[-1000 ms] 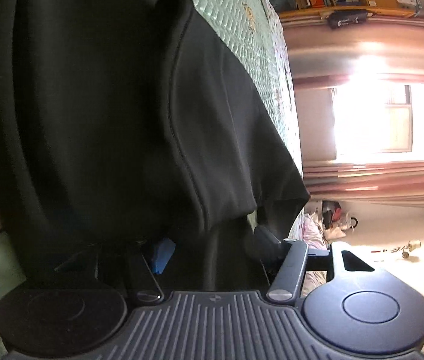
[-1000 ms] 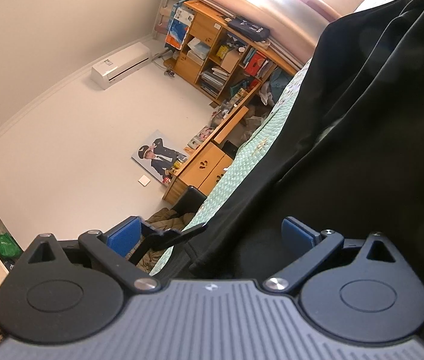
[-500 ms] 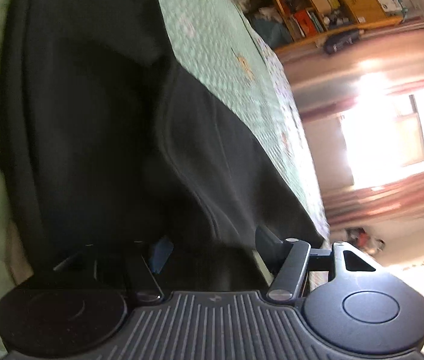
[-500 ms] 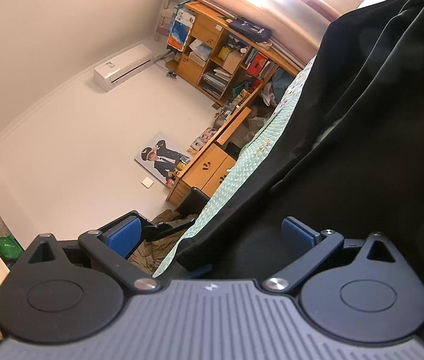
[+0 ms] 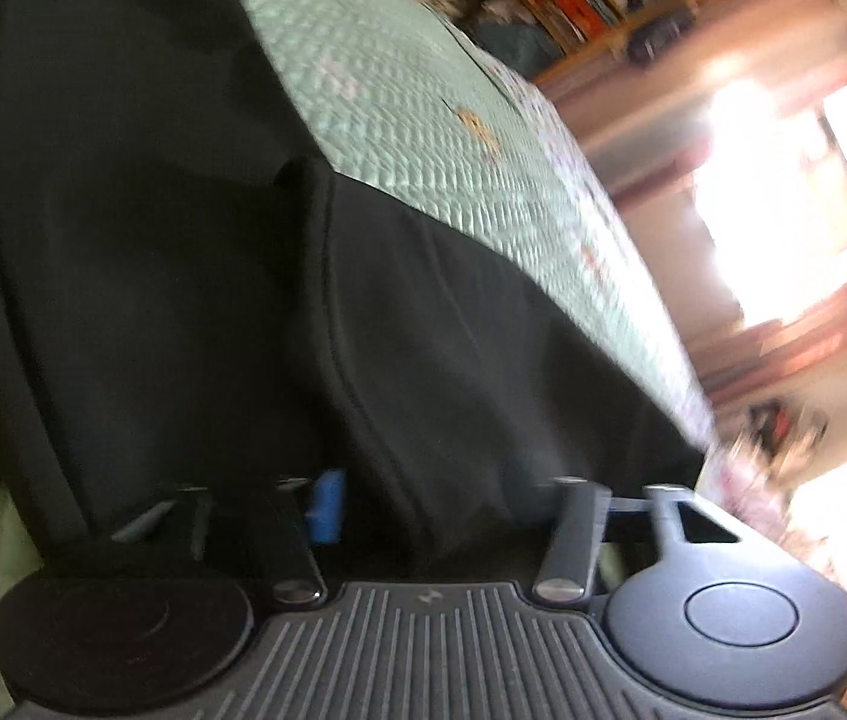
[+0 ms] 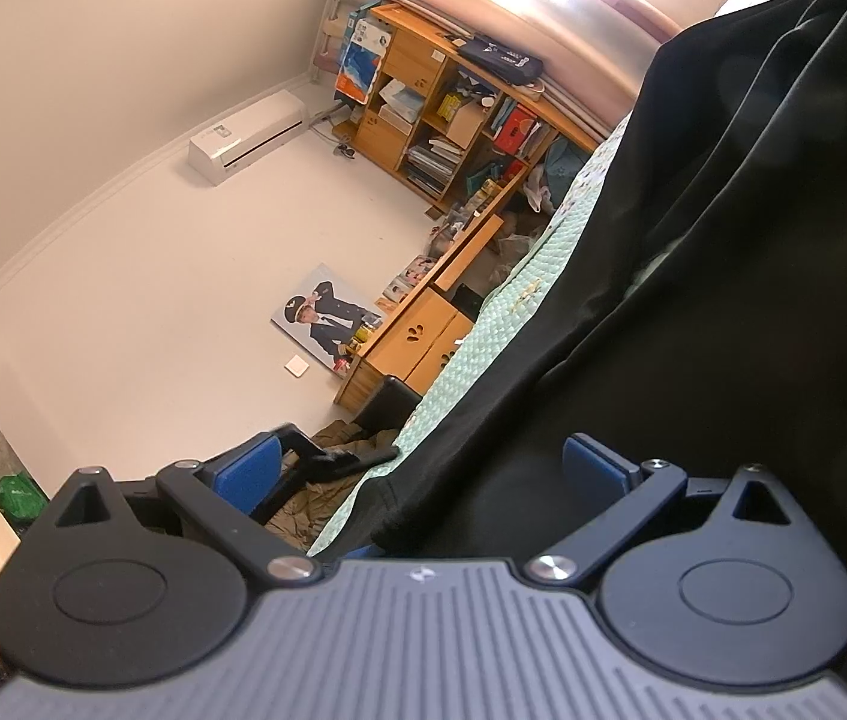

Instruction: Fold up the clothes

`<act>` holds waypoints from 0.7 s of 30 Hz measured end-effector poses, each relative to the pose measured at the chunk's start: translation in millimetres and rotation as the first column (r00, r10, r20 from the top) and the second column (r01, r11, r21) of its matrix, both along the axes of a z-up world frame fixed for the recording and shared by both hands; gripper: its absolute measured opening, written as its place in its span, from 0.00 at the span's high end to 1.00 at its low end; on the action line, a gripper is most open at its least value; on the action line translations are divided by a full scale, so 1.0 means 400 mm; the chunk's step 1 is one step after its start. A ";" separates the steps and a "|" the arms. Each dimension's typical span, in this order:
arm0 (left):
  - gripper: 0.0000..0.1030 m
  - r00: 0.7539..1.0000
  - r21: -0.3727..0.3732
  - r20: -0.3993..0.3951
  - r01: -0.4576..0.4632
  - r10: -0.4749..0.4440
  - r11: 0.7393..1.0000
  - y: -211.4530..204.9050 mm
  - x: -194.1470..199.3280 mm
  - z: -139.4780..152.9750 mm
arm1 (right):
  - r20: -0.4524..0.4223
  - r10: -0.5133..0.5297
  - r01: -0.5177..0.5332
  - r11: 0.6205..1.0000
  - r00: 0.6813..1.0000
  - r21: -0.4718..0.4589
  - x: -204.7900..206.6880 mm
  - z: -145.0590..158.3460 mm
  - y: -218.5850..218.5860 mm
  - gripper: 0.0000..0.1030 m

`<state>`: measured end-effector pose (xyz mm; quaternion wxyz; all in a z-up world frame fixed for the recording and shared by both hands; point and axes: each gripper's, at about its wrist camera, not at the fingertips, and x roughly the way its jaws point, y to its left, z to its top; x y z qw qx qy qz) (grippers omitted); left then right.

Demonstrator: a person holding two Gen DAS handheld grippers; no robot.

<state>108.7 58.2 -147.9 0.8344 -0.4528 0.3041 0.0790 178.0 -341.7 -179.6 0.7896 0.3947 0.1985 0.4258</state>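
Note:
A black garment (image 5: 195,276) lies spread on a pale green quilted bedspread (image 5: 423,120). My left gripper (image 5: 423,507) points down at its near edge, and its jaws are closing with a thick fold of the black cloth bunched between them. Only the left blue pad (image 5: 324,504) shows; the other finger is hidden under the cloth. In the right wrist view the same black garment (image 6: 723,300) fills the right side. My right gripper (image 6: 423,471) is held level and stands wide open, with the garment's hem (image 6: 399,516) lying loose between its blue pads (image 6: 243,468).
The bed (image 6: 519,294) runs toward a wooden shelf unit (image 6: 453,114) and a low wooden cabinet (image 6: 417,348) against the wall. A dark chair (image 6: 387,402) with olive cloth stands beside the bed. A bright window (image 5: 783,192) with pink curtains glares at the far end.
The left gripper has risen and rolled, so more green bedspread shows beyond the garment, and its jaws have drawn closer together on the cloth. The right gripper has stayed where it was.

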 end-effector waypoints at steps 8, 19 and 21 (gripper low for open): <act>0.92 0.984 0.092 0.076 0.156 -0.164 0.983 0.032 0.009 0.077 | -0.001 -0.002 0.002 1.000 1.000 0.020 0.000 -0.005 -0.010 0.03; 1.00 0.799 0.402 0.444 0.226 -0.405 0.887 0.316 -0.157 0.482 | -0.023 -0.052 0.048 0.988 0.998 -0.144 -0.019 0.038 0.035 0.03; 1.00 0.804 0.395 0.395 0.289 -0.445 0.872 0.426 -0.183 0.432 | -0.033 -0.071 0.062 0.976 0.997 -0.209 -0.034 0.054 0.055 0.03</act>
